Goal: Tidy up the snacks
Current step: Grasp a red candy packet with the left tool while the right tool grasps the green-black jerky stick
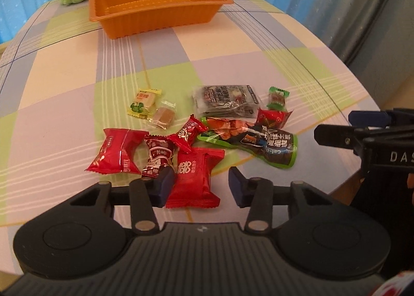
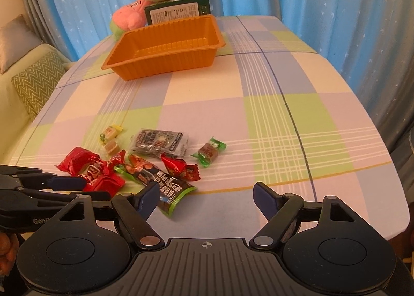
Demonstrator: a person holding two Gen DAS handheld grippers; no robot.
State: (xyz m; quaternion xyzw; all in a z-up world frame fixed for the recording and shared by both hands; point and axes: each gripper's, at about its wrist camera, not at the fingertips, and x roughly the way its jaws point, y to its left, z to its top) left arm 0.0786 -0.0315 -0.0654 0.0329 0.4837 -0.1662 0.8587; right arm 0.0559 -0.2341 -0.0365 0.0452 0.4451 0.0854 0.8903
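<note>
Snacks (image 1: pixel 196 128) lie in a loose cluster on the near half of the checked tablecloth (image 1: pixel 233 58), well apart from the empty orange tray (image 1: pixel 155 22) at the far end. From the left wrist view I read the left gripper (image 1: pixel 198 187) as partly open: its left pad overlaps the edge of a red square packet (image 1: pixel 196 177), the right pad stands clear of it, and the packet lies flat between them, not clamped. A dark red candy (image 1: pixel 157 156) touches that packet. From the right wrist view I read the right gripper (image 2: pixel 207 200) as wide open and holding nothing; its left fingertip sits beside the dark green-edged pouch (image 2: pixel 165 187). A green-wrapped candy (image 2: pixel 208 152) lies apart to the right.
</note>
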